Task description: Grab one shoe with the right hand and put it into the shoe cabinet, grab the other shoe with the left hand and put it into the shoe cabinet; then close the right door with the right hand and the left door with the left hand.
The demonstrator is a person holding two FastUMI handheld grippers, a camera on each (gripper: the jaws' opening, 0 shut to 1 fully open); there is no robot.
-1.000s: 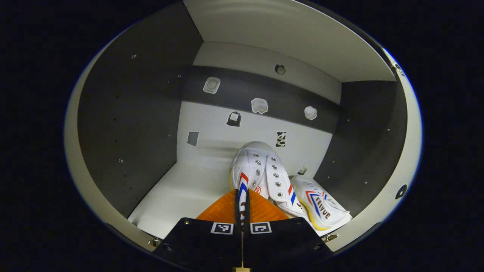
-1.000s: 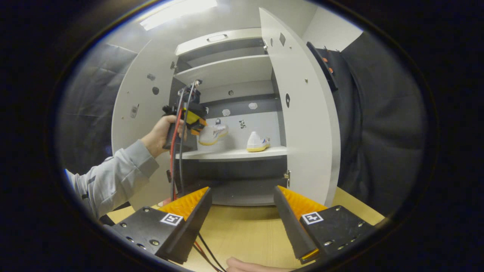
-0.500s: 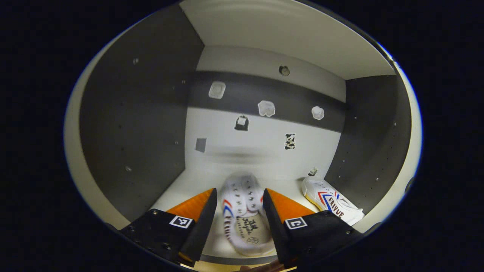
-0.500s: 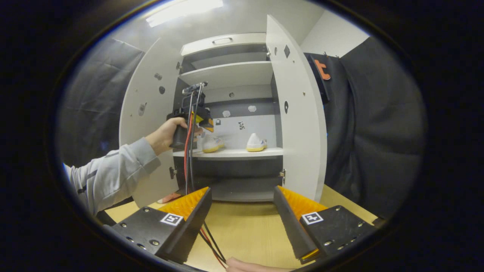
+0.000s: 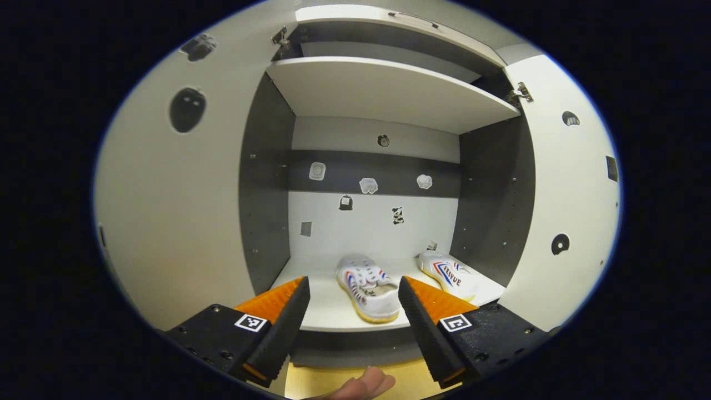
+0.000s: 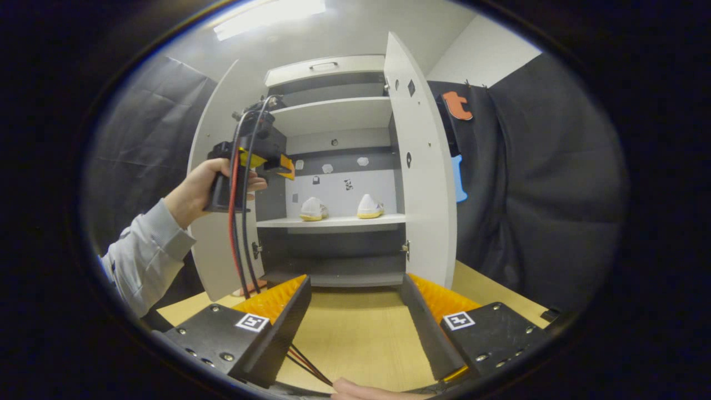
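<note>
Both shoes (image 5: 367, 283) (image 5: 449, 273) sit on the cabinet (image 5: 389, 94) shelf; left gripper (image 5: 351, 311) and right gripper (image 6: 355, 311) gape empty.

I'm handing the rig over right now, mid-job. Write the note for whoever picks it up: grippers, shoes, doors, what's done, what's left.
Left gripper: open, empty, held in front of the middle shelf.
Right gripper: open, empty, low over the wooden table.
Both white canvas shoes sit on the middle shelf of the white shoe cabinet: left shoe, right shoe, apart from each other.
Done: shoes stowed.
Left: both doors stand open. Close the right door with the right gripper, then the left door with the left gripper.
</note>
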